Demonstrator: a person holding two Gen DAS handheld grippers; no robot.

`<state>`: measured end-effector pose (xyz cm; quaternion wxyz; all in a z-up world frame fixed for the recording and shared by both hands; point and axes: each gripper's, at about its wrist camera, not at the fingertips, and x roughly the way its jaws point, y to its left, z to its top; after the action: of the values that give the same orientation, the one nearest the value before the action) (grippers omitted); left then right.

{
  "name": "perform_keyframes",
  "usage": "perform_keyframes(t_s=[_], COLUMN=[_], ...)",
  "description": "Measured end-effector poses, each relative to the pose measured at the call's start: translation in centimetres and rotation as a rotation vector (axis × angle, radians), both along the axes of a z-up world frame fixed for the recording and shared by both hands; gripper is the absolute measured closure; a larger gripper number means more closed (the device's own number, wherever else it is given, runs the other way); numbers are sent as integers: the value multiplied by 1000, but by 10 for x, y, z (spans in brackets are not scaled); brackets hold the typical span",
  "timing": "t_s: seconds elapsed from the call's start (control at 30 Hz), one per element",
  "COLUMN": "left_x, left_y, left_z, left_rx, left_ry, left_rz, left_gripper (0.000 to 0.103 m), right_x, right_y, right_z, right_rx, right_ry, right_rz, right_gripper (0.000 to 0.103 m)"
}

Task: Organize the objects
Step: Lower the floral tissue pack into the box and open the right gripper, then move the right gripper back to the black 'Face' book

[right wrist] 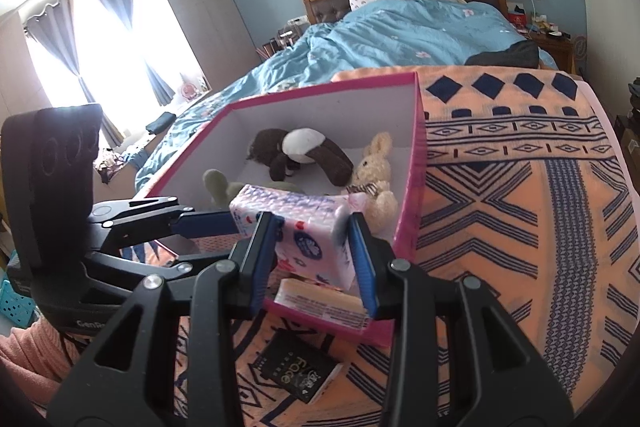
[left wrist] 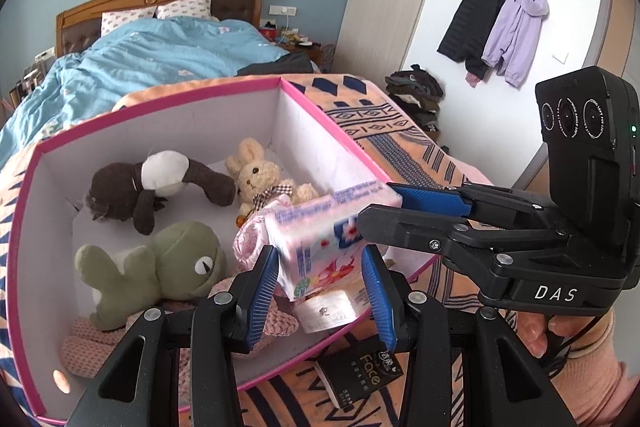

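A pink-rimmed white box stands on an orange patterned blanket. It holds a brown and white plush dog, a cream bunny, a green frog, pink knitted cloth and a tissue pack. A pink floral tissue pack hangs over the box's near end. My right gripper is shut on it. My left gripper is open, its fingers either side of the pack.
A black "Face" packet lies on the blanket just outside the box. A bed with a blue duvet lies behind. Clothes are piled on the floor under hung jackets.
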<state>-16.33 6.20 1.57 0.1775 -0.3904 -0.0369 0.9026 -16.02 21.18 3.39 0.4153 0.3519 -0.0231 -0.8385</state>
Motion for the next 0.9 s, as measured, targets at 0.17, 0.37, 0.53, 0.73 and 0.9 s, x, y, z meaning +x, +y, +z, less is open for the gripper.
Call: perform_keyframes(t_s=[0.17,0.37,0.53,0.73,0.9], left_x=[2,24,60,99,103], left_y=[0,-2,-6,-12,-5], left_z=[-3,4,11,14,-14], left_rx=[-11,-23,-39,29,45], left_ry=[2,75,183,242,152], left_rz=[15,16,-16,-64,-73], left_gripper=[60,49,31,21,21], right_x=[4,12,30,59,68], right_y=[-3,4,21,41,40], right_z=[-3,0,4,0,-33], right_rx=[51,40,-21,-69,-25], right_ry=[36,56,70,62,-30], right_rz=[-32,-28,-1,50,58], right_gripper=[63,62,52,45,45])
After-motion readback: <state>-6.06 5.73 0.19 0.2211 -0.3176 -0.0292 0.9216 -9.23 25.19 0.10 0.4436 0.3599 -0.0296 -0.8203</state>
